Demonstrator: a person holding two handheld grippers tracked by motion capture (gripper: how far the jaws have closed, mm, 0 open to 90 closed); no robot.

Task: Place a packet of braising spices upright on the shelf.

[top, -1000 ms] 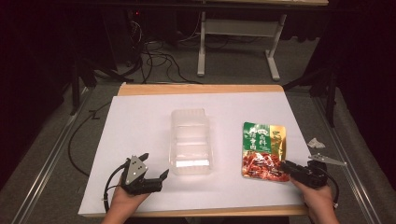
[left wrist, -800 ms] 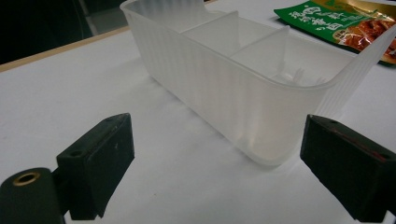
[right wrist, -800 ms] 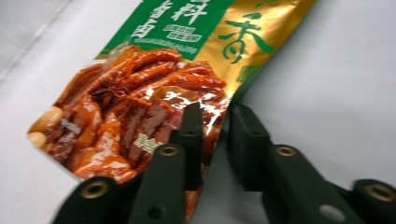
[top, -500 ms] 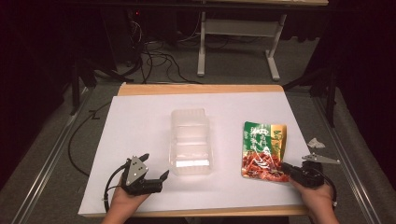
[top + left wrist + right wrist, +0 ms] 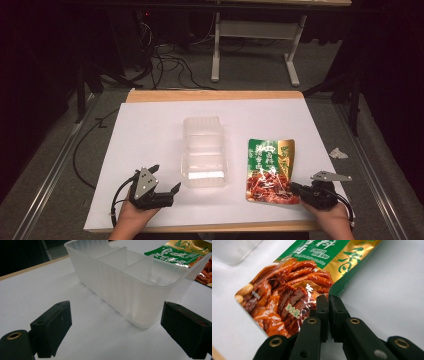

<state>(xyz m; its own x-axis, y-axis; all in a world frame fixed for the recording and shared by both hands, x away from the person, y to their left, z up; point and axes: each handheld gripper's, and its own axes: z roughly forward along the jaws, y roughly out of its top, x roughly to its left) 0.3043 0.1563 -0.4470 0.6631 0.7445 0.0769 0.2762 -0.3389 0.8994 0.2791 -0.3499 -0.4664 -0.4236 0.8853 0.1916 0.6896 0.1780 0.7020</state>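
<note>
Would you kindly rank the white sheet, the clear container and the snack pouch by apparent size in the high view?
1. white sheet
2. clear container
3. snack pouch, only slightly smaller than the container

Container (image 5: 130,287) just beyond open jaws

Translucent ribbed plastic divided container (image 5: 125,287) with frosted smooth walls, glossy green-and-gold foil food pouch (image 5: 294,287) catching glare, matt white paper-like table cover (image 5: 150,130), pale wood table edge (image 5: 215,96), matt black plastic gripper jaws

Left claw (image 5: 172,190) wide apart and empty; right claw (image 5: 294,187) pinched together, both low in hands.
</note>
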